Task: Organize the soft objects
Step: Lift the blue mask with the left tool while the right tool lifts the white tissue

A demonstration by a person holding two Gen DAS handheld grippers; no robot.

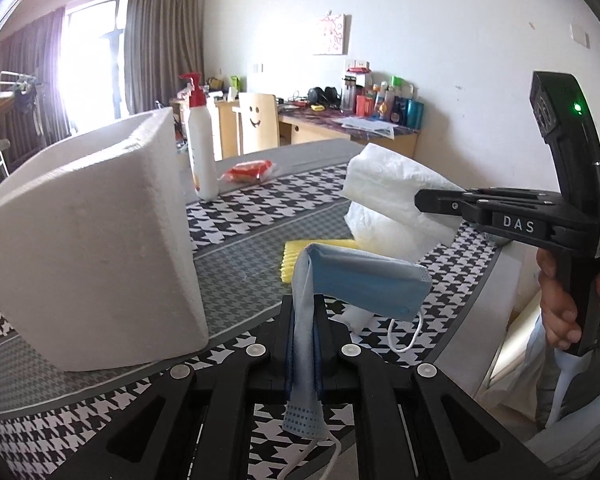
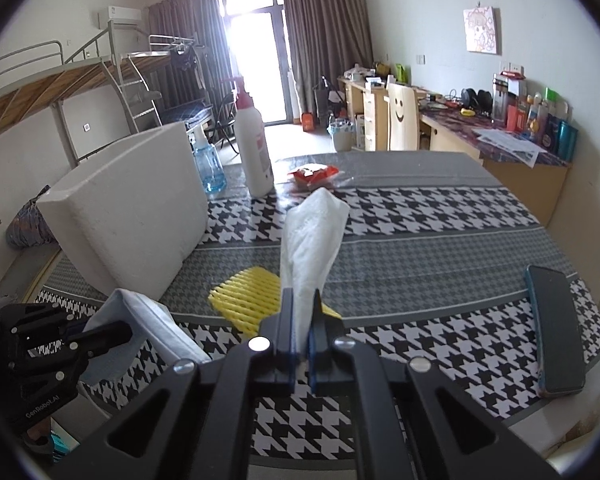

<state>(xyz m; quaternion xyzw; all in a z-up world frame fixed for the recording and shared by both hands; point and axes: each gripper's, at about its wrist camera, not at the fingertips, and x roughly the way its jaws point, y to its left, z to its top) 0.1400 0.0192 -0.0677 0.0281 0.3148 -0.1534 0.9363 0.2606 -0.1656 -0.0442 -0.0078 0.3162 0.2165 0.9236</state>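
Note:
My left gripper (image 1: 306,312) is shut on a blue face mask (image 1: 364,280), held above the table; the mask droops to the right with its ear loop hanging. It shows as a pale folded cloth in the right wrist view (image 2: 148,320), beside the left gripper (image 2: 112,334). My right gripper (image 2: 302,308) is shut on a white tissue (image 2: 312,240) that stands up between its fingers; in the left wrist view the right gripper (image 1: 424,202) holds the tissue (image 1: 392,200) aloft. A yellow foam net (image 2: 246,296) lies on the table under both. A white foam box (image 1: 92,248) stands at the left.
A white pump bottle (image 1: 200,148) and a red snack packet (image 1: 248,171) stand behind the box, with a blue spray bottle (image 2: 209,168). A phone (image 2: 556,328) lies at the table's right edge. The table has a houndstooth cloth (image 2: 440,240).

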